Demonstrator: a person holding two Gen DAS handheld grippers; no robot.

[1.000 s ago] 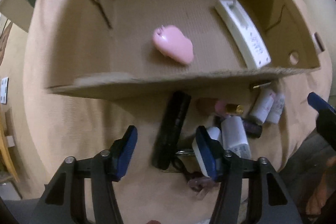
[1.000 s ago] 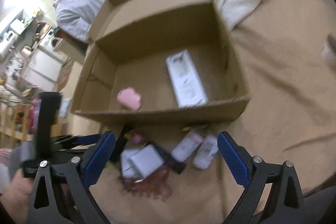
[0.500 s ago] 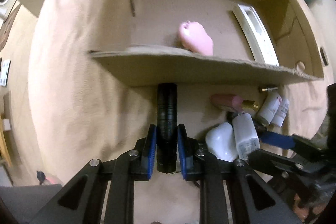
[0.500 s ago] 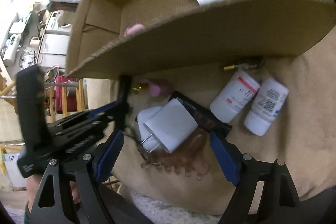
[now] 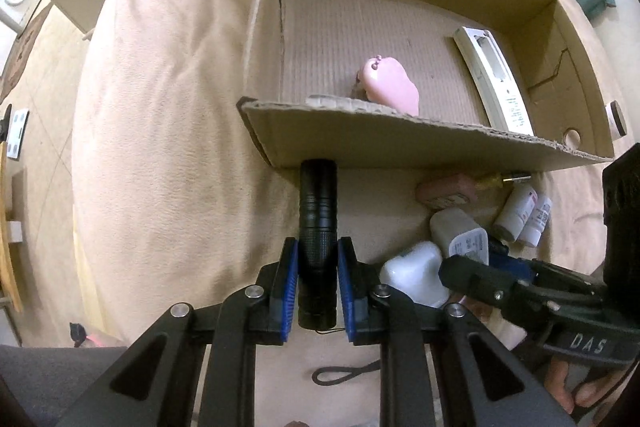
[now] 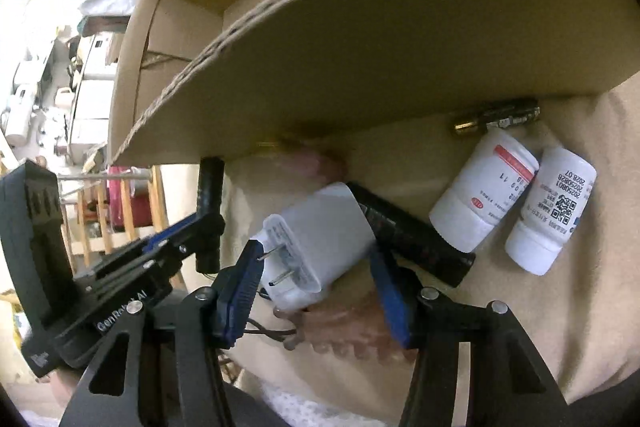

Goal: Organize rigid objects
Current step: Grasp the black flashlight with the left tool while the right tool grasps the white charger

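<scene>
- Flashlight (image 5: pixel 318 243), black and ribbed, sat clamped between the blue pads (image 5: pixel 289 287) of the left gripper (image 5: pixel 318 291), low in the centre of the left wrist frame; its front end reached the near wall of the cardboard box (image 5: pixel 400 143)
- Jaws of the right gripper (image 6: pixel 316 287) stood either side of the white charger (image 6: pixel 316 239) at lower centre of the right wrist frame; I could not tell whether both pads pressed it or merely bracketed it
- Judged from this, the step in hand was to carry the flashlight over the box wall. Doing it well would mean lifting first so the front end cleared the cardboard edge, then lowering it onto the bare box floor, apart from the pink mouse-shaped item (image 5: pixel 390 91) and the white remote (image 5: pixel 496 79) already inside
- Risk, as a judgement: pushing forward before rising would shove the wall and shift the box on the beige bedding (image 5: pixel 160 147)
- Left wrist view alone showed the box interior with its two items, and a loose black cord loop (image 5: pixel 344 375) at the bottom
- Right wrist view alone showed the charger's two metal prongs, the printed labels on the two white bottles (image 6: pixel 484 195) at the right, a dark flat bar (image 6: pixel 412 231) beneath the charger, and a translucent toothed item (image 6: pixel 352 331) under the jaws
- Right wrist view also caught the left gripper from the side at lower left, holding the flashlight
</scene>
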